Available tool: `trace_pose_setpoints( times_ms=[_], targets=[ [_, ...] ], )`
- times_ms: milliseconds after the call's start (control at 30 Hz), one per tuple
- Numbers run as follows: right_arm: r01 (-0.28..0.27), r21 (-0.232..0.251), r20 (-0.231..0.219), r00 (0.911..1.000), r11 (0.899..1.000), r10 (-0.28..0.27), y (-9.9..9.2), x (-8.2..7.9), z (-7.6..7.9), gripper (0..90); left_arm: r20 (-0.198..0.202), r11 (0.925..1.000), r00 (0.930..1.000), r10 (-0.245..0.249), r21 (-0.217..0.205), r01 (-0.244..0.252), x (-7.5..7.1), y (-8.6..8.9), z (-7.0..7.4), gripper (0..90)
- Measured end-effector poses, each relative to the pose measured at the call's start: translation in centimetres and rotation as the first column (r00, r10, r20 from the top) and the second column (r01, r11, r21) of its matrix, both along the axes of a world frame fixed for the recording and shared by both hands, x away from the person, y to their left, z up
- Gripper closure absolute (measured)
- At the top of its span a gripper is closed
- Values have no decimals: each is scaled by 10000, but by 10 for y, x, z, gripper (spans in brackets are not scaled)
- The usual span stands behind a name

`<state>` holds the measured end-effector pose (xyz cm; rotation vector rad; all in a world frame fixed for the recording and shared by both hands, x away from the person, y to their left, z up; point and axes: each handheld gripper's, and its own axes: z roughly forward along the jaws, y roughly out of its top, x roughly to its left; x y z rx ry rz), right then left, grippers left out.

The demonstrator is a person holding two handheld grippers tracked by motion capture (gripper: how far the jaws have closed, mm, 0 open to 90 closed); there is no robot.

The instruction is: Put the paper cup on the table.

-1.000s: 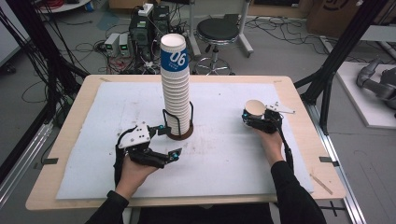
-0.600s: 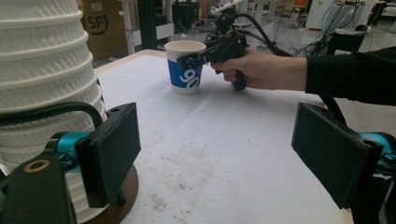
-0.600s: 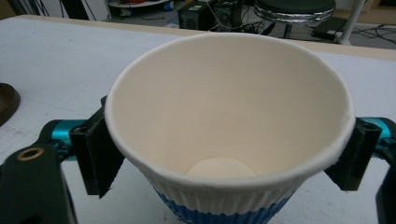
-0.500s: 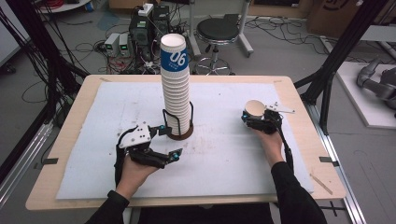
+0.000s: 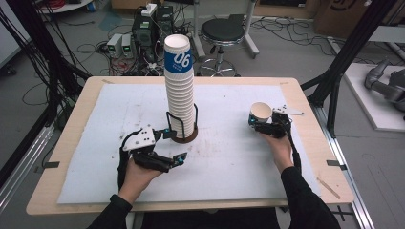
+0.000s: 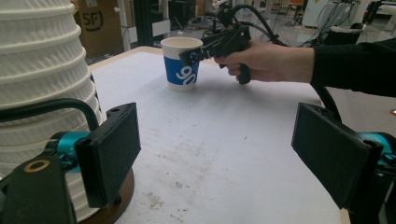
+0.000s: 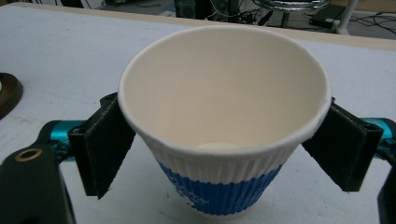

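The surface [image 5: 296, 143] is a wooden top covered by a white sheet, standing in a lab with cables, electronics and a black stool [image 5: 228, 33] on the floor behind. I see a tall stack of ribbed paper cups [image 5: 180, 90] upright in a wire holder on a round brown base [image 5: 184, 138] near the middle. My left tool [image 5: 174, 145] sits just in front of and left of that base, jaws spread wide and holding nothing. My right tool [image 5: 260, 125] is well apart on the right side; its jaws sit on either side of a single blue-banded paper cup [image 7: 222, 126], upright on the sheet, touching its wall just under the rim.
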<state>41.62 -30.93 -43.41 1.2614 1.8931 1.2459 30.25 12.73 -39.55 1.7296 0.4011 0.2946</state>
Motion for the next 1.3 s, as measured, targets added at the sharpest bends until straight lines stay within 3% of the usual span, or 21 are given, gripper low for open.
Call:
trace_pose_setpoints(
  times_ms=[400,833,1100,1300],
  targets=[
    [-63,-94,-296,9995,9999,60,-8,-19,5,139,-33,10000,10000,-61,41,61,2,-3,0,155],
    [-877,456,99,9961,9951,873,-12,-47,23,140,-58,10000,10000,55,21,-55,3,-1,-1,155],
    [-1794,905,588,9829,9796,1746,-10,-69,38,147,-100,9998,9997,205,-7,-205,6,0,-1,155],
    [-2650,1235,1070,9616,9563,2527,-8,-77,49,146,-128,9997,9996,258,-41,-258,9,-2,0,155]
  ],
)
